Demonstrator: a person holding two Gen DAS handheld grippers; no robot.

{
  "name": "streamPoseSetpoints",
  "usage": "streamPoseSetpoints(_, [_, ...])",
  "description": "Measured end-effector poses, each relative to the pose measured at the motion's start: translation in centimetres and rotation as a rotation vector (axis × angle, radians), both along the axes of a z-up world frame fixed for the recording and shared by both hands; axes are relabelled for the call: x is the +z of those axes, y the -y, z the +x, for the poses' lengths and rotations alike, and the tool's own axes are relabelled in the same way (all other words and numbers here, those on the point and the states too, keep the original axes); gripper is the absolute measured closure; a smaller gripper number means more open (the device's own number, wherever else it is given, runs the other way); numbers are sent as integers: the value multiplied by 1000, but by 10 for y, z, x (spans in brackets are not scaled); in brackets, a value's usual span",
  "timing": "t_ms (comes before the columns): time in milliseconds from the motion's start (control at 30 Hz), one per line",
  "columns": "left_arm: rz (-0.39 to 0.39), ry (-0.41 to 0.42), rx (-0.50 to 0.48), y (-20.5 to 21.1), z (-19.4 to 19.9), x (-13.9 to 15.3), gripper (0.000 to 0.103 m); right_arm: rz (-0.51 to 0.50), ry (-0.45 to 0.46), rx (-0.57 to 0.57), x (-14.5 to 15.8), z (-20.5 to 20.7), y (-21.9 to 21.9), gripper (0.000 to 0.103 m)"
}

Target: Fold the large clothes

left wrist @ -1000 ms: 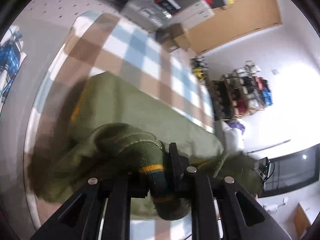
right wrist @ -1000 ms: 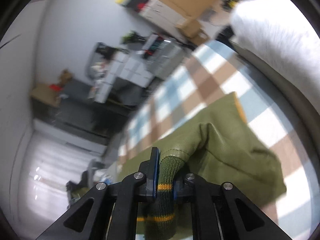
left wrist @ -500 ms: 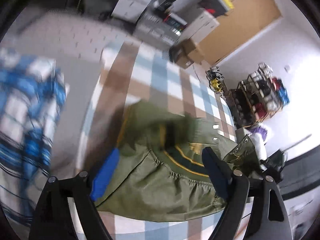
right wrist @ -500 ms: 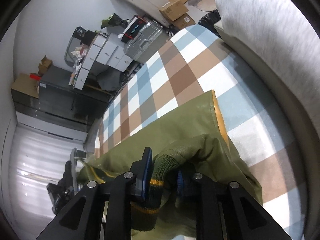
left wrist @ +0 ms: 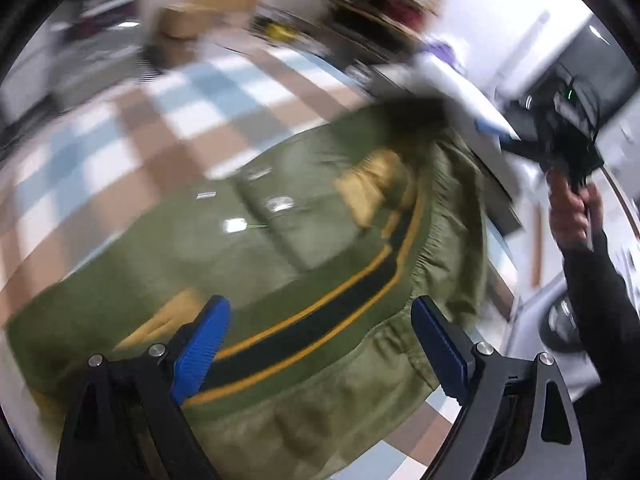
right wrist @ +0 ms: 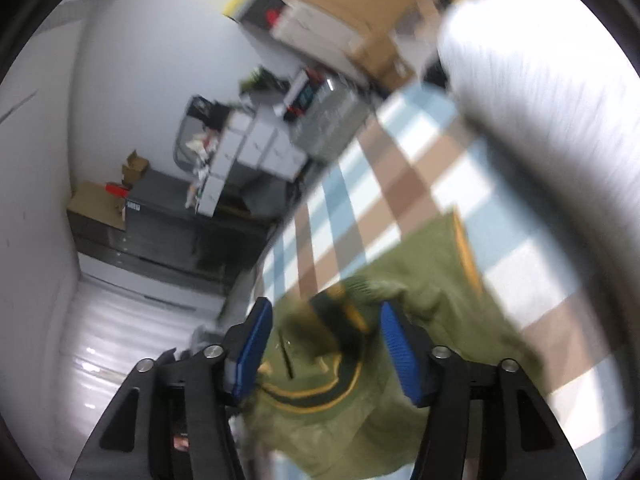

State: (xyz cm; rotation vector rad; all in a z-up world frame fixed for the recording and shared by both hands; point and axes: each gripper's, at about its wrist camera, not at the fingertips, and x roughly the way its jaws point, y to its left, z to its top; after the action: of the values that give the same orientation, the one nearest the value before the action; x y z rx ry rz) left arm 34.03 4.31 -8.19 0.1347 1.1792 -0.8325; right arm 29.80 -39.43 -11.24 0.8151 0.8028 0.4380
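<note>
Olive jacket [left wrist: 304, 236] lies bunched, yellow-striped dark hem.

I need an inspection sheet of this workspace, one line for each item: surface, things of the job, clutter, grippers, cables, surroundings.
Surface: checked blanket, brown, blue and white.
Job's things: olive jacket lying on the blanket, striped knit hem facing up.
Clutter: grey cushion beside the jacket.
Grippers: left gripper open above the hem; right gripper open over a striped cuff; both hold nothing.
Cables: nothing seen.
Surroundings: white drawers, cardboard boxes, blurred shelving.
</note>
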Motion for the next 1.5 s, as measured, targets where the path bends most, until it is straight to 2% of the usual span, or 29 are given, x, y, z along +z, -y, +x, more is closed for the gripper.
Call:
streamPoseSetpoints(33, [32, 1, -30, 8, 4, -4, 14, -61, 62, 8, 13, -7, -4, 28])
streamPoseSetpoints(100, [110, -1, -75, 22, 11, -13, 14, -196, 149, 99, 34, -16, -26, 21])
streamPoseSetpoints(200, [142, -29, -128, 32, 18, -22, 14, -437, 232, 307, 51, -19, -79, 20])
streamPoseSetpoints(333, [205, -65, -189, 42, 25, -40, 14, -789, 341, 619, 37, -5, -162, 19])
streamPoseSetpoints(400, [241, -56, -221, 46, 22, -48, 14, -866, 326, 740, 21, 10, -186, 20])
streamPoseSetpoints(467, [261, -45, -271, 50, 15, -51, 14, -973, 288, 916, -2, 27, -216, 21])
streamPoseSetpoints(567, [266, -65, -315, 53, 12, -54, 14, -1143, 270, 1095, -29, 38, -241, 22])
streamPoseSetpoints(667, [254, -93, -328, 53, 15, -58, 15, -1232, 185, 1198, -53, 48, -246, 37])
streamPoseSetpoints(733, [246, -102, -327, 52, 16, -59, 16, -1287, 112, 1245, -66, 51, -245, 60])
streamPoseSetpoints(767, [246, -97, -327, 52, 16, -60, 18, -1298, 104, 1254, -66, 48, -244, 65])
streamPoseSetpoints(800, [244, -93, -329, 51, 17, -61, 23, -1290, 107, 1255, -63, 45, -243, 83])
streamPoseSetpoints(833, [240, -91, -333, 52, 16, -61, 27, -1260, 96, 1261, -59, 39, -240, 96])
streamPoseSetpoints(933, [258, -59, -337, 52, 6, -61, 36, -1213, 134, 1248, -47, 18, -226, 98])
streamPoseSetpoints(1033, [297, -20, -284, 55, -11, -60, 39, -1146, 148, 1141, -34, 3, -204, 100])
streamPoseSetpoints(1067, [316, 2, -270, 58, -18, -59, 44, -1133, 162, 1102, -29, -2, -201, 102])
streamPoseSetpoints(1100, [330, 14, -253, 61, -24, -58, 55, -1118, 174, 1061, -24, -8, -195, 103])
streamPoseSetpoints(1167, [347, 44, -220, 67, -39, -55, 66, -1079, 196, 999, -17, -22, -186, 103])
streamPoseSetpoints(1233, [375, 72, -184, 74, -51, -51, 83, -1060, 221, 956, -11, -33, -184, 103])
streamPoseSetpoints(1267, [396, 96, -154, 77, -56, -48, 96, -1046, 214, 941, -11, -37, -183, 103])
streamPoseSetpoints(1367, [392, 80, -71, 82, -64, -42, 99, -1025, 242, 867, -4, -38, -187, 102])
streamPoseSetpoints(1500, [390, 134, -37, 84, -85, -29, 99, -915, 257, 811, 7, -34, -183, 97])
